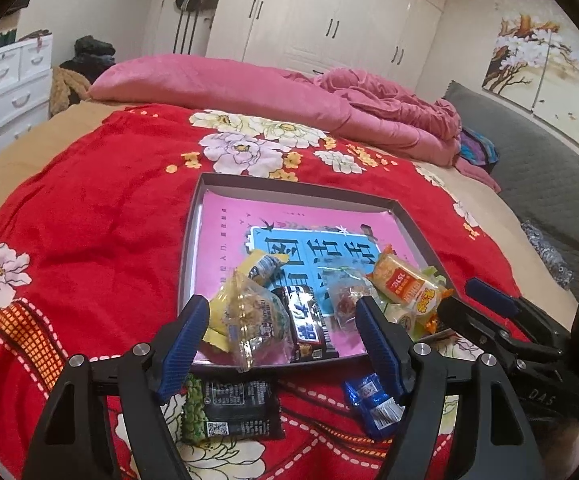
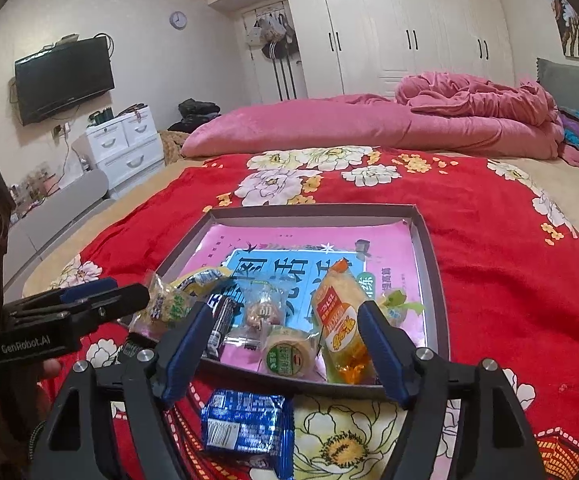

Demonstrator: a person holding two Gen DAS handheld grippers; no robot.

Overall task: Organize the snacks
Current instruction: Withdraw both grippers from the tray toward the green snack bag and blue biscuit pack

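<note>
Most of the job looks done. The shallow box (image 2: 435, 280) sits on the red floral bedspread (image 1: 89, 220), and you've got a cluster of snacks in its near end: the yellow-and-orange pack (image 2: 339, 320), the round green-label cake (image 2: 287, 354), a small clear-wrapped sweet (image 2: 263, 310), the black bar (image 1: 305, 322), a clear bag of yellowish snack (image 1: 249, 312), and a yellow-wrapped candy (image 1: 261, 266). The far end of the box shows only its pink printed liner.

Two items are left outside, both on the bedspread just beside the box's near edge:
- blue foil packet (image 2: 247, 426), right in front of your right hand-held gripper (image 2: 285, 348)
- black-and-green packet (image 1: 229, 408), low between the fingers of your left hand-held gripper (image 1: 283, 332)

Gripper state: both stand apart, nothing clamped. The right's jaws show the box's near rim and the cake between them, no pad contact. The left's jaws frame the clear bag and black bar, but I see no pad pressing on either.

My read: two picks remain, one per hand. Blue packet for the right, black-and-green for the left. Both lie flat on soft fabric, so expect the fingers to dig into the bedspread on the pinch. The pile in the box is loose and bunched at the near end; whether "organize" also means spreading it out, I can't tell.
</note>
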